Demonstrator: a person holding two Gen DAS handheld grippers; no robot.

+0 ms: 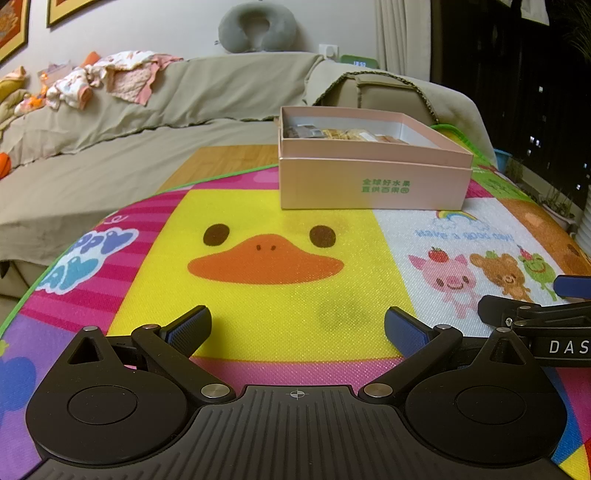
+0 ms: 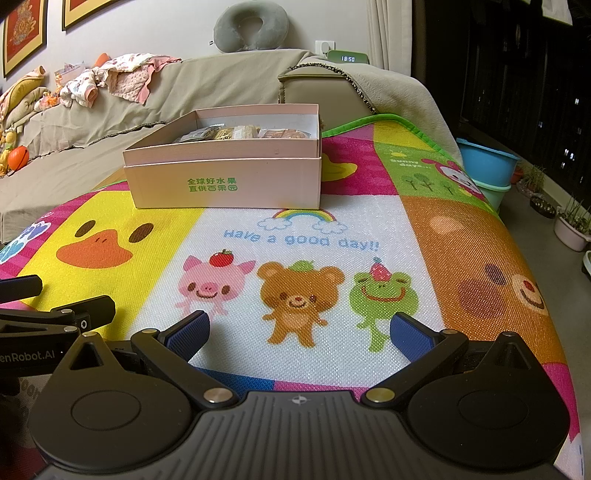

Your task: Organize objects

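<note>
A pink cardboard box point(image 1: 373, 182) with green lettering stands open on the colourful play mat point(image 1: 266, 302), far ahead of both grippers. Several wrapped snack packets point(image 1: 332, 133) lie inside it. The box also shows in the right wrist view point(image 2: 225, 181), with the packets point(image 2: 243, 133) at its back. My left gripper point(image 1: 297, 326) is open and empty, low over the yellow duck panel. My right gripper point(image 2: 299, 330) is open and empty over the pig, bear and frog picture. The right gripper shows at the right edge of the left wrist view point(image 1: 535, 314).
A sofa with a beige cover point(image 1: 147, 110) stands behind the mat, with baby clothes point(image 1: 110, 77) and a grey neck pillow point(image 1: 258, 26) on it. Blue and green tubs point(image 2: 487, 166) and plant pots point(image 2: 572, 225) stand on the floor to the right.
</note>
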